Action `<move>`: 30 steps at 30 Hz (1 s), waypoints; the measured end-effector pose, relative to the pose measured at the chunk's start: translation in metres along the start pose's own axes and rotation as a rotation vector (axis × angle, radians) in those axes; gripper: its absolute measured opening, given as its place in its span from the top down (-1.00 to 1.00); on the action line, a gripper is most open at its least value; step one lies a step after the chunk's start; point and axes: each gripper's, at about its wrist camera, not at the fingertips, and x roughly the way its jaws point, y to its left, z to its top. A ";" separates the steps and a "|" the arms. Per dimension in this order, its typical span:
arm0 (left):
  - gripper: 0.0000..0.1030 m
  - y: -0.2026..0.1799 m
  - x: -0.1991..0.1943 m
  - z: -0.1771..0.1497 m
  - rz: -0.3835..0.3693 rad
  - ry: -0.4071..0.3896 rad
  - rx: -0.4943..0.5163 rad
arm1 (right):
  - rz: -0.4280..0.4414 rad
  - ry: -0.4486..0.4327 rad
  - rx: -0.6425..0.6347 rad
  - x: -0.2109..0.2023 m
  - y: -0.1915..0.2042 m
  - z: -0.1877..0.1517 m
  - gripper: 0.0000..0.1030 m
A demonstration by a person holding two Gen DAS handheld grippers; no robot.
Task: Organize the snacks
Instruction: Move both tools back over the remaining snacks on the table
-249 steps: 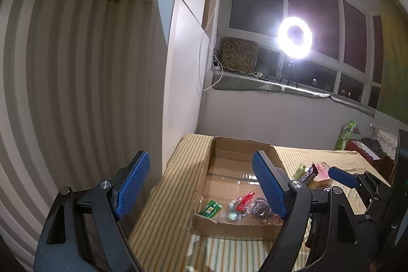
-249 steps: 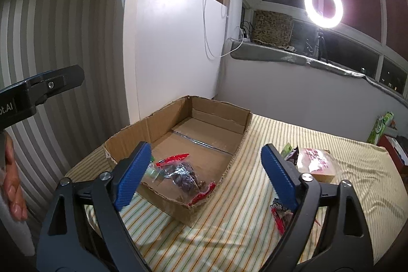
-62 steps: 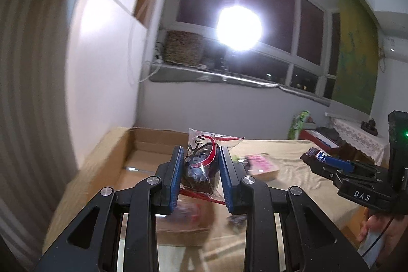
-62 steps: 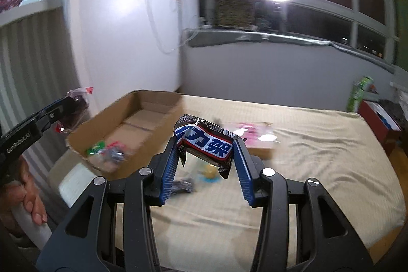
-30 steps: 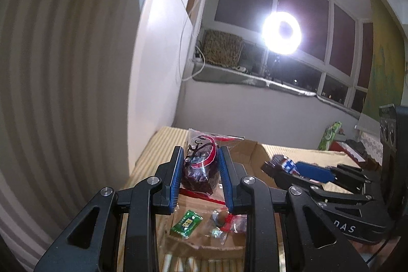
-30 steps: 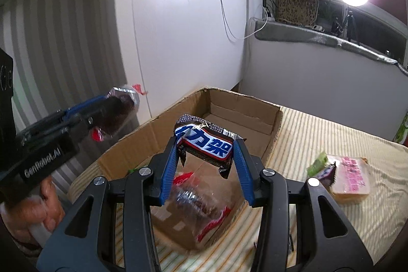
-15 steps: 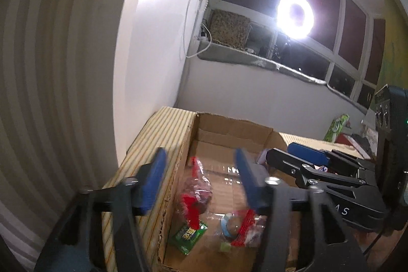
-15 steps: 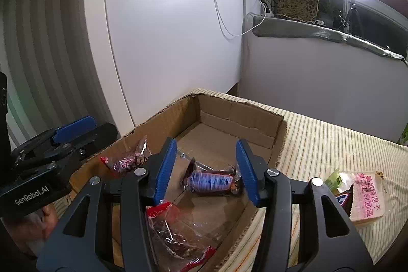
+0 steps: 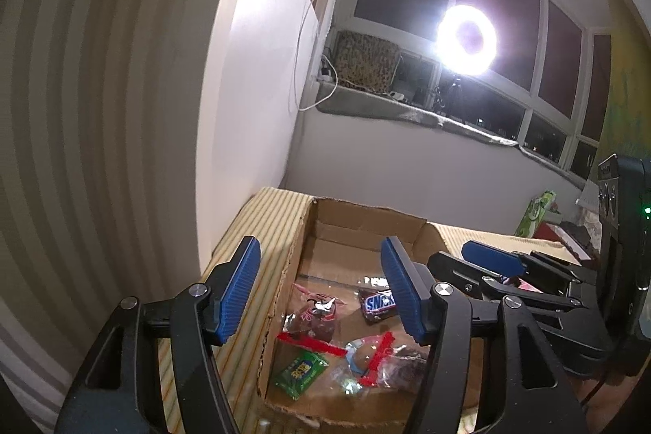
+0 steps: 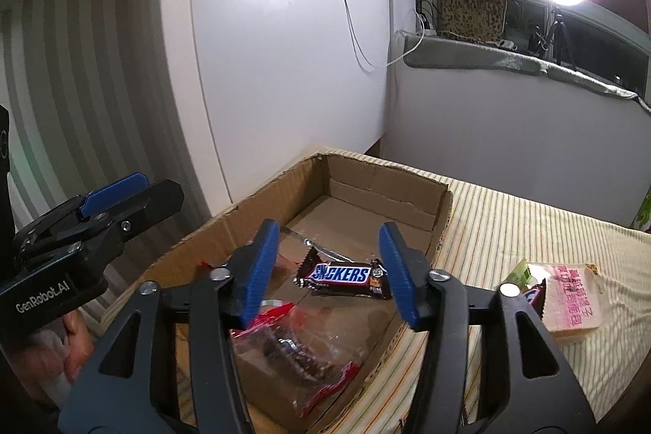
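An open cardboard box (image 9: 366,226) (image 10: 386,186) sits on a striped cloth. Inside lie a Snickers bar (image 10: 344,275) (image 9: 376,306), a clear bag of dark snacks with a red seal (image 9: 315,316), a second such bag (image 10: 293,348) and a green packet (image 9: 301,373). My left gripper (image 9: 319,263) hovers over the box's near left corner, its jaws opening, with nothing between them. My right gripper (image 10: 329,243) hangs above the Snickers bar, jaws also opening, with the bar lying free below them.
A pink-lettered packet (image 10: 569,304) and other wrappers lie on the striped cloth (image 10: 529,230) to the right of the box. A white wall panel (image 10: 285,68) stands close behind the box. A hand (image 10: 73,348) holds the left gripper's handle.
Both grippers have opened and let go. The clear snack bag fell from the left one and the Snickers bar from the right one; both now lie in the box.
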 end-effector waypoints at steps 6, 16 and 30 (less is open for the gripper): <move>-0.32 -0.004 -0.019 0.001 0.017 -0.022 0.009 | -0.007 -0.019 0.013 -0.022 0.003 -0.012 -0.40; -0.36 -0.064 -0.024 -0.015 -0.032 0.031 0.110 | -0.122 -0.044 0.161 -0.087 -0.067 -0.064 -0.73; -0.40 -0.173 -0.016 -0.049 -0.215 0.106 0.299 | -0.298 -0.084 0.321 -0.169 -0.148 -0.112 -0.77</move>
